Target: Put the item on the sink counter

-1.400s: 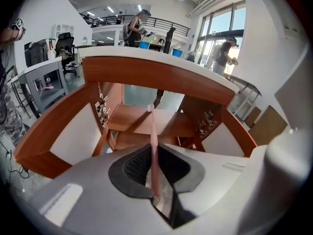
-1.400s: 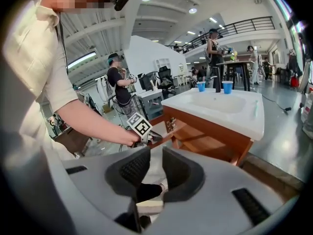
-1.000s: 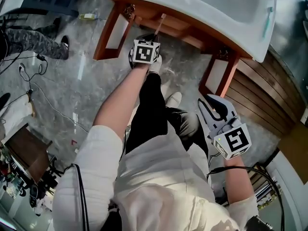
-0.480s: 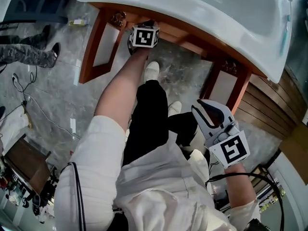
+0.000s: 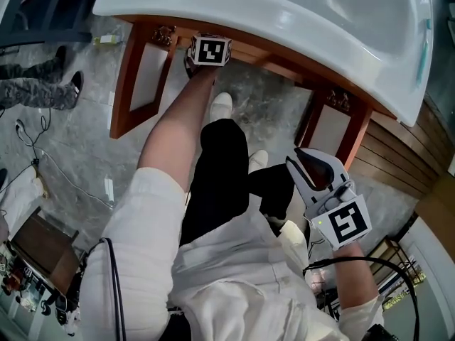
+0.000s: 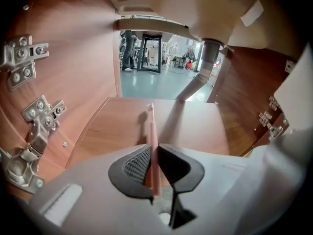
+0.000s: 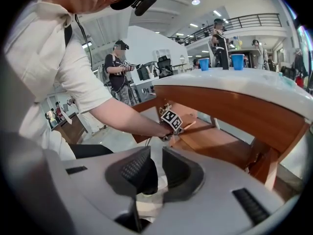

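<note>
The left tongs [image 6: 154, 155] are closed on a slim pink item [image 6: 152, 131] that looks like a toothbrush. The two dark pads pinch its near end, and the rest sticks straight out ahead of them. These tongs are pushed into the open wooden cabinet [image 5: 135, 77] under the white sink counter [image 5: 341, 41], below its front edge and towards its left end. The pink item is therefore inside the cabinet and not on the counter. It is held over the brown shelf [image 6: 186, 126], with its small head pointing at the shelf's back edge and its shadow falling just to the left on the wood. Whether the tip touches the shelf cannot be told. Metal door hinges [image 6: 29, 131] sit on the cabinet's left wall, and a grey drain pipe [image 6: 208, 58] comes down from the basin at the back right. The right tongs [image 7: 155, 168] are well away from the cabinet, low beside the person's leg, near the counter's right front corner. Their pads stand a narrow gap apart with nothing between them. A greenish toothbrush [image 5: 424, 45] lies along the counter's right edge.
</note>
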{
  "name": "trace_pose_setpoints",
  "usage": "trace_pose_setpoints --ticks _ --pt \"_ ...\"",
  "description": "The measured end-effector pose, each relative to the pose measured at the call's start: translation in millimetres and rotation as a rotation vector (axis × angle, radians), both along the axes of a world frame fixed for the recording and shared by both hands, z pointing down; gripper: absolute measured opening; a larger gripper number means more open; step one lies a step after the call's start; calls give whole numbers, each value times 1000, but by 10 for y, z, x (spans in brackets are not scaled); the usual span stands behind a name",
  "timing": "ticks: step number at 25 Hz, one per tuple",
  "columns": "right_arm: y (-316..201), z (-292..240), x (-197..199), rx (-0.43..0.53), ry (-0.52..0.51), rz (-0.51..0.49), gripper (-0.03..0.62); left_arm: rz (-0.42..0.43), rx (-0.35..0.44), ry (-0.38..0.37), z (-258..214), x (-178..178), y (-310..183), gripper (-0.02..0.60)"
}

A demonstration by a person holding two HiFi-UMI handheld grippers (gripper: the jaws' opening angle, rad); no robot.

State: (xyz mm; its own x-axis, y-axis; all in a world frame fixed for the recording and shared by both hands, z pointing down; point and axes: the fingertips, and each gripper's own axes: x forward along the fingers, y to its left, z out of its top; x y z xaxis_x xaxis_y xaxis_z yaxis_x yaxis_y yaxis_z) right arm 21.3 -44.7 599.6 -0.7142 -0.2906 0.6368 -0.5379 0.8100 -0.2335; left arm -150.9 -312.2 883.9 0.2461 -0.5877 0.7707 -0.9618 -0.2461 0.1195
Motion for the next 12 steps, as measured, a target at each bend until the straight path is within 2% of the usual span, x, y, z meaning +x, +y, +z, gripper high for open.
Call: trace_pose_setpoints --ticks 6,12 --pt "-13 -3 47 0 14 7 75 13 -6 -13 53 5 5 54" --pt "35 -18 120 -11 31 12 75 14 8 -17 -35 -32 56 98"
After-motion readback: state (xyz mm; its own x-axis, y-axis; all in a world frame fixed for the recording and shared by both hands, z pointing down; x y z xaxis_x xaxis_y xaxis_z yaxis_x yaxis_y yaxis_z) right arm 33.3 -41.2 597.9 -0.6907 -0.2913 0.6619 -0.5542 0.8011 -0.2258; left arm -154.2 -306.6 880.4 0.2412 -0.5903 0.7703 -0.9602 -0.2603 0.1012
